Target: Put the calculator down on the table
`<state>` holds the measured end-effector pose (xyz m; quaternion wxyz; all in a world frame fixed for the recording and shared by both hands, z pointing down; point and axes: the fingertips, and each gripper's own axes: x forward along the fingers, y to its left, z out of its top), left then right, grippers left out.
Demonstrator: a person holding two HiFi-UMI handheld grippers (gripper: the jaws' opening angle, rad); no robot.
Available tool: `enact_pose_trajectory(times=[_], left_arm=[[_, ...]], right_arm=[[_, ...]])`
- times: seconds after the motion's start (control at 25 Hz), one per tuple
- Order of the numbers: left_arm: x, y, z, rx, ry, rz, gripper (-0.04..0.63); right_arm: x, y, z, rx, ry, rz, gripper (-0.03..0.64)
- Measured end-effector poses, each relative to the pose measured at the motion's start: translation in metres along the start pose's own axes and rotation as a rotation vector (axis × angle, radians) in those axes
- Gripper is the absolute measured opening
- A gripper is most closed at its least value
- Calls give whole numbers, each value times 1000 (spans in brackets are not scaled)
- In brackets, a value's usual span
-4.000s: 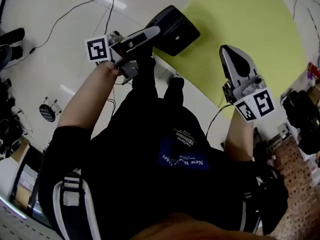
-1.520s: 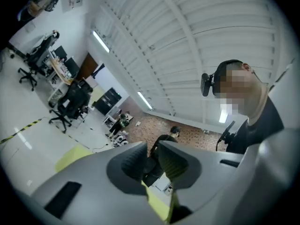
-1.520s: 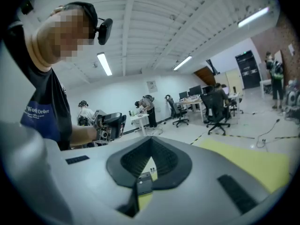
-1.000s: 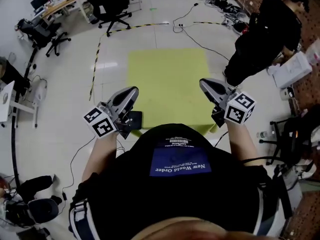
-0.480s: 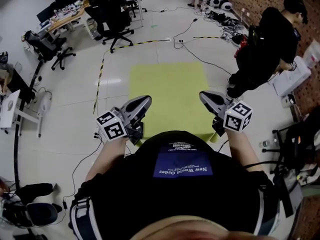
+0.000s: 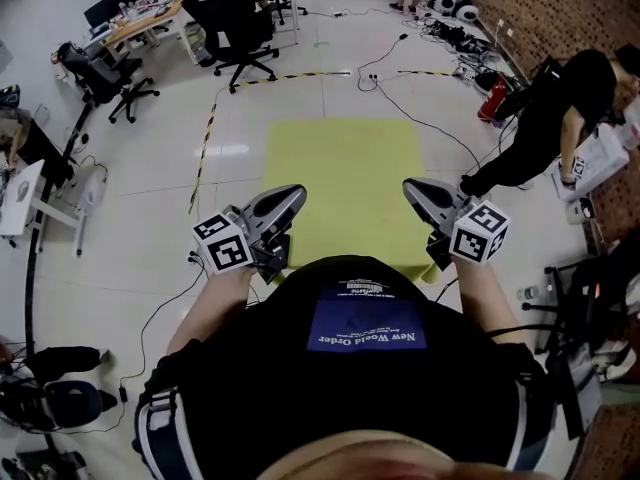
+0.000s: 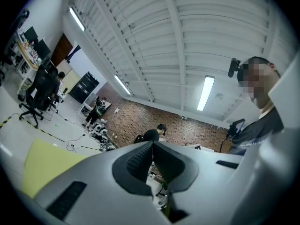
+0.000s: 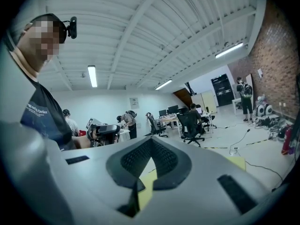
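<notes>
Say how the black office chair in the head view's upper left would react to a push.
The black office chair stands on a wheeled star base, so it would probably roll. Pushed high on its back, it might tip.

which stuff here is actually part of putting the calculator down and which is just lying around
Job in hand:
left claw, shut, empty
right claw, shut, empty
yellow table
(calculator not clearly in view)

Lying about:
office chair
floor cables
striped tape
</notes>
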<state>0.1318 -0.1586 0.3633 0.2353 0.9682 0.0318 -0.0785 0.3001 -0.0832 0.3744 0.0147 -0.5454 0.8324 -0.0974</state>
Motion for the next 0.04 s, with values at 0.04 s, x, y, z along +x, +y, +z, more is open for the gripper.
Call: enact_pose_trajectory(times=[0.04], left_arm=[[0,-1,1,2,-1,-2,8]], right_arm=[[0,0,1,-3,-1,2,-14]])
